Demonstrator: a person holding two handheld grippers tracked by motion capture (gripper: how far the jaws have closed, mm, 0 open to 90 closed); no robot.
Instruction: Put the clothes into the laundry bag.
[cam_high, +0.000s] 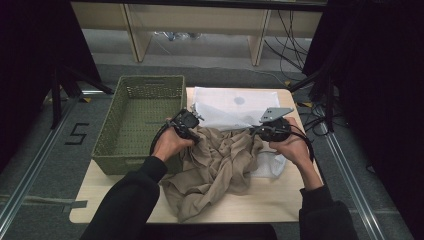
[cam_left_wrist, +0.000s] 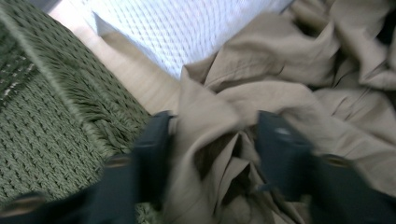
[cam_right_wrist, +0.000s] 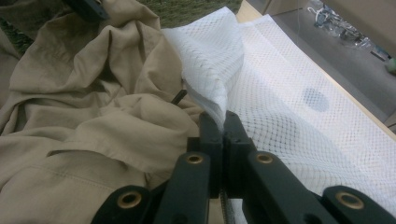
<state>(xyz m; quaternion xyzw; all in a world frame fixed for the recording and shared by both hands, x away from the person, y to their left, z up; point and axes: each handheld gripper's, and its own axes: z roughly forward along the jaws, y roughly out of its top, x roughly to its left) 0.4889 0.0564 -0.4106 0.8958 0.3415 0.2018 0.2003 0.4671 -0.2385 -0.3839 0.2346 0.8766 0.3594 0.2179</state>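
Note:
A crumpled tan garment (cam_high: 220, 165) lies in the middle of the wooden table (cam_high: 250, 205), partly on a white mesh bag (cam_high: 225, 107). My left gripper (cam_high: 196, 136) sits at the garment's left edge, next to the basket. In the left gripper view its jaws (cam_left_wrist: 215, 140) stand apart, with loose folds of the tan garment (cam_left_wrist: 280, 70) between them; the picture is blurred. My right gripper (cam_high: 253, 131) is at the garment's right side. Its jaws (cam_right_wrist: 219, 123) are shut on a raised edge of the mesh bag (cam_right_wrist: 280, 93), beside the tan garment (cam_right_wrist: 93, 93).
An olive woven basket (cam_high: 150, 79) stands empty at the table's left, close to my left hand. Its rim (cam_left_wrist: 46, 116) runs right beside the left jaw. Shelving legs and cables lie on the floor beyond the table's far edge.

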